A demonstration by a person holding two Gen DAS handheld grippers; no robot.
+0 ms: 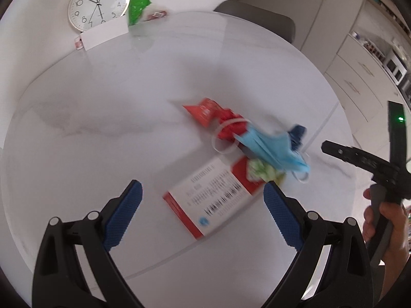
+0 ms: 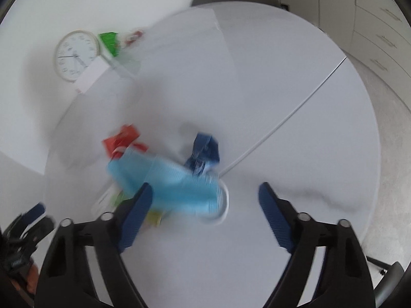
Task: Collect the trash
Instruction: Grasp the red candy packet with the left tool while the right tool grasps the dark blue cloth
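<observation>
A pile of trash lies on the round white table (image 1: 108, 97). It holds a red-and-white box (image 1: 213, 195), a red wrapper (image 1: 208, 111), a light blue face mask (image 1: 272, 147), a dark blue wrapper (image 1: 298, 133) and a green-white wrapper (image 1: 264, 170). My left gripper (image 1: 203, 190) hovers open over the box, one finger on either side of it, apart from it. In the right wrist view, my right gripper (image 2: 205, 187) stands open over the mask (image 2: 179, 184). Its left finger overlaps the mask's edge and the dark blue wrapper (image 2: 205, 151) lies just beyond. Blur hides whether anything touches.
A wall clock (image 1: 99, 2), a white card (image 1: 105, 36) and a green bag (image 1: 137, 7) stand at the table's far left edge. A dark chair (image 1: 257, 20) is behind the table and white cabinets (image 1: 359, 71) are at the right. A seam (image 2: 282, 123) crosses the tabletop.
</observation>
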